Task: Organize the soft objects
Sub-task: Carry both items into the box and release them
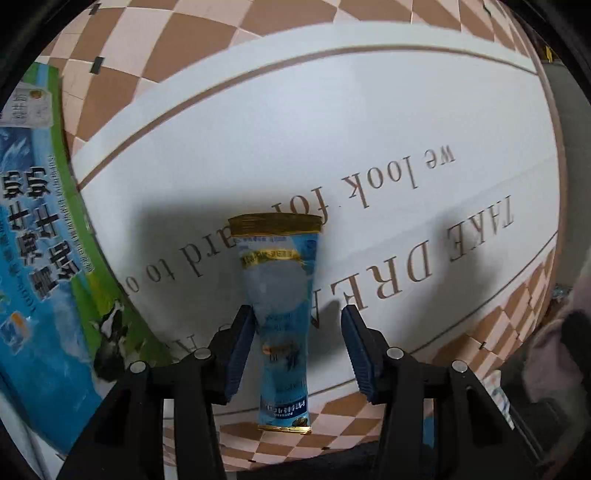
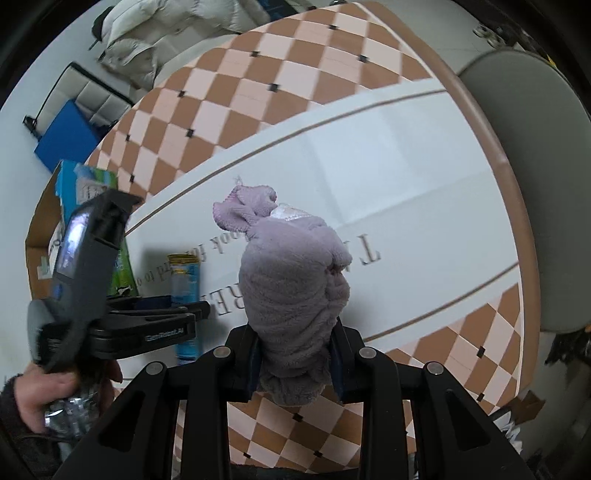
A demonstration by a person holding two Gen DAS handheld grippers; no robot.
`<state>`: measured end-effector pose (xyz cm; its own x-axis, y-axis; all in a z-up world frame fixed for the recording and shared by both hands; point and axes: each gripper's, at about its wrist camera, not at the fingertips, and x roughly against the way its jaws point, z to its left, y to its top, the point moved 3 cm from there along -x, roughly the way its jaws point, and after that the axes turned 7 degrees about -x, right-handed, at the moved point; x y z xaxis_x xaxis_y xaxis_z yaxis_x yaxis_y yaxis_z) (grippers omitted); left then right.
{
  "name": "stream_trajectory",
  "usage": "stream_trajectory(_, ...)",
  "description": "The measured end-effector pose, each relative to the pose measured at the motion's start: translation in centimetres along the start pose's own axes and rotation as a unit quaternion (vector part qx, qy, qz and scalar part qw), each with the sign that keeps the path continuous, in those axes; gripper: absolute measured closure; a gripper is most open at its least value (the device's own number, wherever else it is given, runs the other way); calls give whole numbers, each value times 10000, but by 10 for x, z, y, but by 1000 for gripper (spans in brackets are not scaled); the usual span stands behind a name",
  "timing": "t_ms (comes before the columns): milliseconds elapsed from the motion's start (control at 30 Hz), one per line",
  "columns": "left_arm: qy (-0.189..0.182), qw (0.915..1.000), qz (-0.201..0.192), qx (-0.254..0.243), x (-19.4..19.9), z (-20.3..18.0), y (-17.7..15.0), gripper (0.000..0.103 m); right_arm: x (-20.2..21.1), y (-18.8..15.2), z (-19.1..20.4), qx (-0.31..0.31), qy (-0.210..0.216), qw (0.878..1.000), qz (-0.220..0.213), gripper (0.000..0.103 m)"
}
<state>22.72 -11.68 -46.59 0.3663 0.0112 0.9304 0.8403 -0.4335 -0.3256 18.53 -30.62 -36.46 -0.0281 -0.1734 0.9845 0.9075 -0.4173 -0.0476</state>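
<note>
A blue stick sachet with gold ends (image 1: 282, 314) lies on the white table cloth (image 1: 369, 129), between the fingers of my left gripper (image 1: 297, 354). The jaws stand open, with the left pad next to the sachet and the right pad apart from it. In the right wrist view my right gripper (image 2: 295, 354) is shut on a lilac fleece soft toy (image 2: 291, 280) and holds it over the table. The left gripper (image 2: 162, 317) and the sachet (image 2: 186, 295) show at the left of that view.
A blue and green milk carton box (image 1: 40, 258) stands at the left, also seen in the right wrist view (image 2: 92, 192). The round table (image 2: 495, 155) has a brown rim and checkered border. A grey chair (image 2: 535, 184) stands at the right. A white jacket (image 2: 155, 33) lies beyond.
</note>
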Motion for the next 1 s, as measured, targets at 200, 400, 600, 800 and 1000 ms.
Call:
stream_trajectory(200, 69, 9996, -229, 171, 5, 4, -5, 85, 2, -1, -10, -60, 18, 10000, -21, 71)
stream_trajectory(400, -503, 9957, -723, 297, 59, 3, -25, 85, 20, 3, 7, 115, 175, 9998, -77, 71)
stream_trajectory(600, -712, 9865, -1440, 315, 146, 24, -48, 85, 52, 7, 59, 564, 531, 9968, -207, 71)
stream_trajectory(800, -257, 9779, -1941, 728, 216, 97, -74, 85, 70, 1, 150, 1228, 928, 9879, -181, 71)
stream_trajectory(1000, 125, 9703, -1923, 1466, 215, 201, -88, 85, 53, -5, 257, 1706, 1029, 9799, -19, 71)
